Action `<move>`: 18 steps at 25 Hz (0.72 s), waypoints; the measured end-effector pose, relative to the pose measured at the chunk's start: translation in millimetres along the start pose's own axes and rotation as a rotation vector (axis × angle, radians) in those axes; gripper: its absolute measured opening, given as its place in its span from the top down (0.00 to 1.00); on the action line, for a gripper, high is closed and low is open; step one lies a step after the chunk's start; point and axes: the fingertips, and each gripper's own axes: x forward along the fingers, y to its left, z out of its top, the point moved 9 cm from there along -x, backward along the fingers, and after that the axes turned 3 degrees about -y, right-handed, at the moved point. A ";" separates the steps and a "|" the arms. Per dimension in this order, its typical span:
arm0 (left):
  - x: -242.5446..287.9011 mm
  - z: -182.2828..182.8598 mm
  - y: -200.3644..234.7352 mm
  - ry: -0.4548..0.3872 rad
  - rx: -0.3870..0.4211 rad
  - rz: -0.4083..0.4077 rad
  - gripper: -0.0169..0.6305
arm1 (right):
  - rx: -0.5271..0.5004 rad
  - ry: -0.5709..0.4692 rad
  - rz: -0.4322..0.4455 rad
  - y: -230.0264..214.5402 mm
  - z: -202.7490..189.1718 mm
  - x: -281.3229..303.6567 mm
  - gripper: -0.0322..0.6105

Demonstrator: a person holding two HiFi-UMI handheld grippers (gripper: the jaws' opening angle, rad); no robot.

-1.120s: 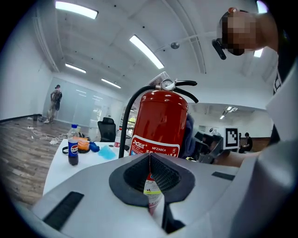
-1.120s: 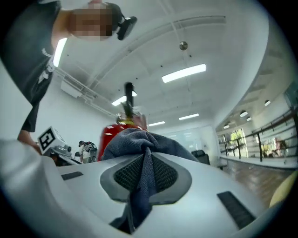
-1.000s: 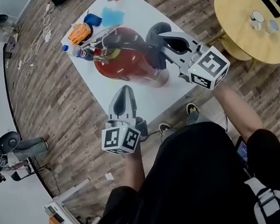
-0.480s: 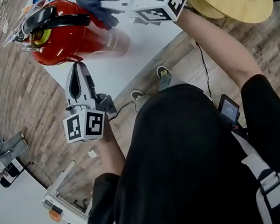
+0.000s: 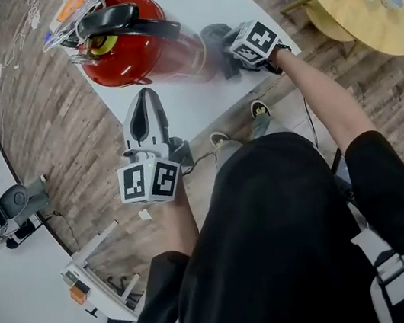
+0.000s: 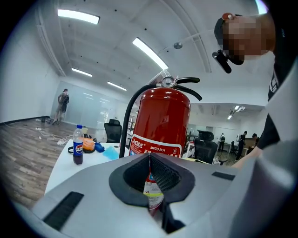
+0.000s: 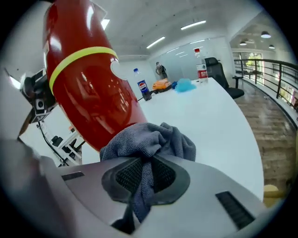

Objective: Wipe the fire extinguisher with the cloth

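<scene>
Left claw (image 5: 146,101) hovers nearest the person, over the near edge of the white bench (image 5: 196,104). Its jaws are together with nothing between them, pointing at the fire extinguisher (image 6: 163,121) but apart from it. To the right, the right claw (image 5: 232,47) is clamped on the grey cloth (image 7: 149,139), which touches the extinguisher's lower red body. The extinguisher stands upright on the bench. A cola bottle (image 6: 78,145) stands at the far end.
</scene>
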 end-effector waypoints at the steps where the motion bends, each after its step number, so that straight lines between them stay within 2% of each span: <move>1: -0.2 0.1 -0.7 0.004 0.004 0.000 0.94 | 0.008 -0.011 0.011 3.0 -1.9 -1.7 0.89; 3: -0.5 -1.9 -2.8 0.012 0.007 0.000 0.94 | -0.035 -0.038 0.037 16.6 -4.5 -9.6 0.89; 5: -2.6 -5.5 -3.7 0.013 0.004 0.002 0.94 | -0.126 -0.114 0.053 40.9 -4.7 -25.3 0.89; 8: -4.1 -9.9 -1.9 0.004 0.004 -0.004 0.94 | -0.195 -0.373 0.026 77.0 14.7 -67.5 0.89; 11: -5.3 -11.7 0.2 -0.002 0.003 -0.009 0.94 | -0.241 -0.672 -0.029 109.9 63.9 -120.8 0.89; 13: -5.7 -11.7 0.3 -0.009 -0.001 -0.016 0.94 | -0.288 -0.822 -0.035 125.7 102.0 -153.3 0.89; 16: -7.5 -10.6 -1.8 -0.021 -0.003 -0.028 0.94 | -0.343 -0.939 -0.034 127.7 149.5 -189.0 0.89; 18: -10.5 -10.1 -1.7 -0.025 -0.002 -0.027 0.94 | -0.336 -0.924 -0.005 110.7 171.0 -191.7 0.89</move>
